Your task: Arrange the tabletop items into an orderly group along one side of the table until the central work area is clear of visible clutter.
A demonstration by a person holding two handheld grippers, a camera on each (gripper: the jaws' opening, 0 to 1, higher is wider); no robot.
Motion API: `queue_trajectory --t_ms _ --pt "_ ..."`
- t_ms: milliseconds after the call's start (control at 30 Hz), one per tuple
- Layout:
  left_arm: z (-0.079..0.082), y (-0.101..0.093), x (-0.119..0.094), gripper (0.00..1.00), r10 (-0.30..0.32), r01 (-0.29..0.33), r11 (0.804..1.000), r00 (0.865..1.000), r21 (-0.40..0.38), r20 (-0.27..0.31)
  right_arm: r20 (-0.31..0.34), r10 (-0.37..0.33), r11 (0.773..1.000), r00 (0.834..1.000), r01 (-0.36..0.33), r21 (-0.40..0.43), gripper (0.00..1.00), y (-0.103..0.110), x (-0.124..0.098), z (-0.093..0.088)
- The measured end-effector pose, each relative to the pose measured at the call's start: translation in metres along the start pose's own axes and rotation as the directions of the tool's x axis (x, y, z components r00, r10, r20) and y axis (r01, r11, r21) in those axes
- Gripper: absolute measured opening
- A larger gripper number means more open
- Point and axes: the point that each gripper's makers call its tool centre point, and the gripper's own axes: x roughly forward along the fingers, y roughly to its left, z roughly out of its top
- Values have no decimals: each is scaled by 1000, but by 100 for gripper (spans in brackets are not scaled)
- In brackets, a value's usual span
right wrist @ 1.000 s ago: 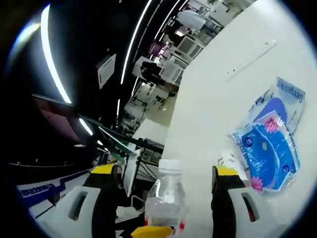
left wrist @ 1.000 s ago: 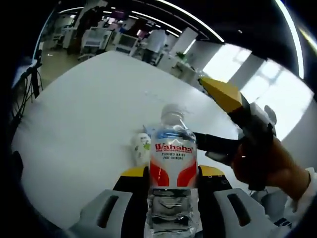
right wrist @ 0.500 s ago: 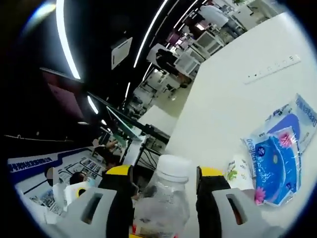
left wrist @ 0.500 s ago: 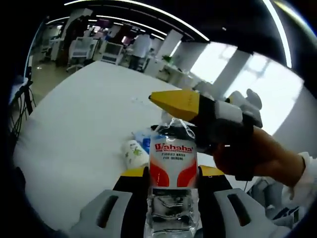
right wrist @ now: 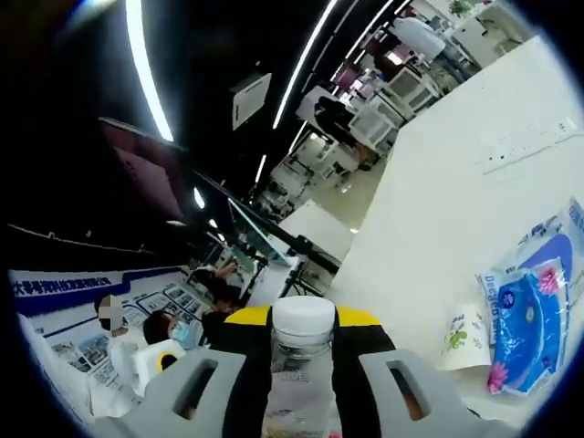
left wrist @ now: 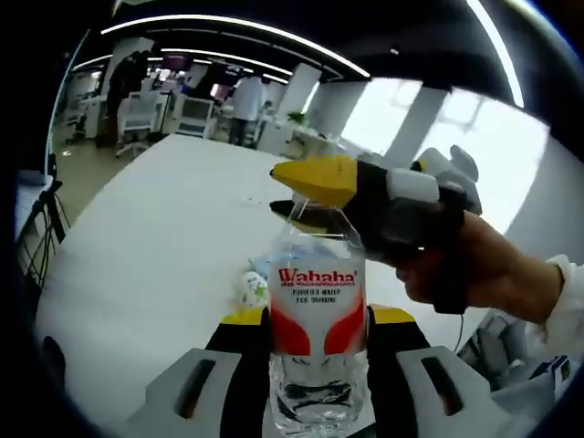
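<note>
A clear water bottle (left wrist: pixel 315 287) with a red and white Wahaha label stands upright between my left gripper's (left wrist: pixel 315 319) jaws, which are shut on its body. From the right comes my right gripper (left wrist: pixel 321 182), held by a hand (left wrist: pixel 484 274), its yellow-tipped jaws covering the bottle's top. In the right gripper view that gripper (right wrist: pixel 303 321) is shut on the white cap (right wrist: pixel 303 315), a yellow tip tight against each side. The bottle is held above the white table (left wrist: pixel 155 237).
A small white bottle with green print (left wrist: pixel 249 287) (right wrist: pixel 465 338) and a blue tissue packet (right wrist: pixel 529 315) lie on the table behind the bottle. A white power strip (right wrist: pixel 529 146) sits farther out. People and office desks fill the background.
My right gripper has come over the bottle's top and its jaws have shut on the cap. The left gripper keeps its hold on the bottle; both views have tilted.
</note>
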Motion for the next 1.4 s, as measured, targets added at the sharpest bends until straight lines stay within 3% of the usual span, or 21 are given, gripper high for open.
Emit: queue_trajectory --t_ms 133,267,400,600,633,767,1033,1233,1400 --pt "11 2 -5 38 5 -6 999 999 33 40 15 25 997 1000 -24 -70 19 18 3 8" --pt "14 5 -10 39 5 -7 998 999 58 43 14 56 989 998 -53 -137 19 30 8 10" --pt "12 10 -15 40 -15 15 1000 999 -5 39 -30 81 975 996 -85 -205 19 36 16 3" --pt "4 20 -24 46 28 -29 999 999 26 20 8 134 965 991 -128 -229 19 42 21 14" --pt "3 20 -25 47 33 -34 999 999 27 20 18 148 959 989 -139 -249 19 44 22 17" --pt "5 23 -31 52 44 -44 999 999 15 28 28 238 892 971 -207 -402 19 56 22 21" --pt "8 26 -48 65 83 -84 996 995 22 47 8 230 862 973 -200 -465 19 31 31 16" --pt "0 27 -61 64 95 -94 995 994 -18 53 -17 201 811 979 -176 -558 20 11 45 13" --pt "-10 30 -67 64 98 -96 995 994 -41 52 -18 183 788 983 -157 -595 20 -9 63 14"
